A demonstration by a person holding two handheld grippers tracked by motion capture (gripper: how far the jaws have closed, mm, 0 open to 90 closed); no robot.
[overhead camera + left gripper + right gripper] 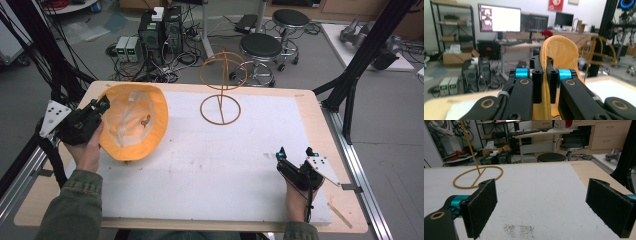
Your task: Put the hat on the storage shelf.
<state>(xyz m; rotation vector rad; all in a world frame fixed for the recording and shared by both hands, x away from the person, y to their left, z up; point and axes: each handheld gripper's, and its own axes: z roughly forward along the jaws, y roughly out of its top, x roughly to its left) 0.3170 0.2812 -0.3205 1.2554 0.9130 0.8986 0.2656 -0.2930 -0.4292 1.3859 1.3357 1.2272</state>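
An orange bucket hat [134, 121] hangs tilted above the left part of the white mat, its pale inside facing up and right. My left gripper [101, 104] is shut on the hat's brim at its left edge. In the left gripper view the orange brim [560, 51] rises between the two pressed jaws of the left gripper [545, 75]. A golden wire hat stand [221, 82] is upright at the mat's far middle, its ring base [477, 177] lying flat. My right gripper [296, 152] rests near the mat's front right, open, with nothing between its pads [482, 206].
The white mat [210, 160] covers most of the wooden table [320, 115]. Black frame posts [365, 50] stand at the right and left edges. Stools [261, 47], computers and cables sit on the floor beyond the far edge.
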